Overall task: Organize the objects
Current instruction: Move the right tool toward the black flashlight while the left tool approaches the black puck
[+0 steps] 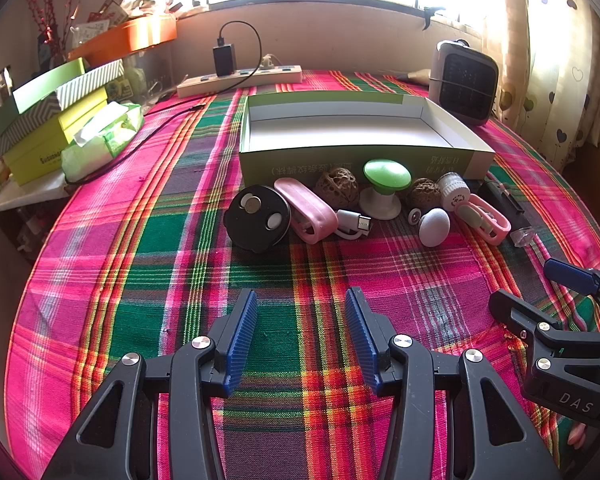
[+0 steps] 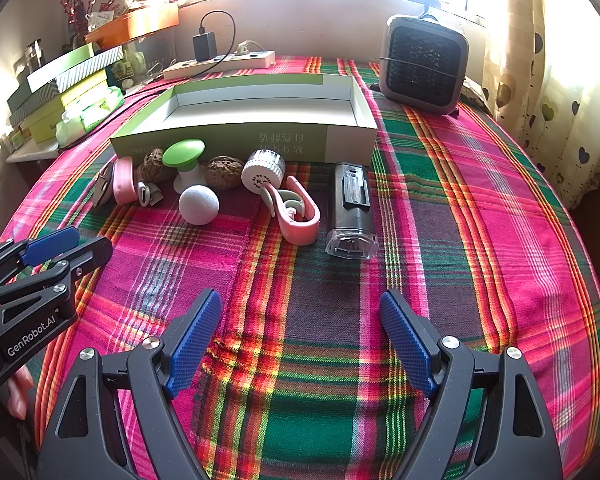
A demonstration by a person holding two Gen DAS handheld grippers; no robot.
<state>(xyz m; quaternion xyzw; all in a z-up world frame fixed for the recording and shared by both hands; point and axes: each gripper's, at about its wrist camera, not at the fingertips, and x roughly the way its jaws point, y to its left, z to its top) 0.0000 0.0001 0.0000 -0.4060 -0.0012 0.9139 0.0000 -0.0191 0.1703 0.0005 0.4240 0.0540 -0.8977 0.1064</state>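
Here the plaid tablecloth (image 2: 480, 240) fills both frames. An open green-and-white box (image 2: 260, 120) sits upper centre, with small objects (walnuts, pink clips, a white ball (image 2: 199, 204), a black torch (image 2: 352, 208)) lined along its near wall. Low in frame, the left gripper (image 1: 302, 344) and right gripper (image 2: 300, 344) both stand spread, holding nothing.

An open, shallow green-and-white box (image 1: 364, 156) lies on the plaid-covered desk (image 2: 460, 216), its white inside bare. Along its near wall runs a row of small things: a round black disc (image 1: 257, 218) with white spots, a pink case (image 1: 306, 210) beside a white cable plug (image 1: 354, 222), two wrinkled brown walnuts (image 1: 337, 187) (image 1: 423, 193) flanking an upright green-topped white knob (image 1: 384, 190), and a ribbed white cap (image 2: 263, 171). Nearer lie a white ball (image 2: 199, 205), a pink clip (image 2: 298, 210) on its side, and a black device (image 2: 352, 210) with a clear end pointing away from the box.
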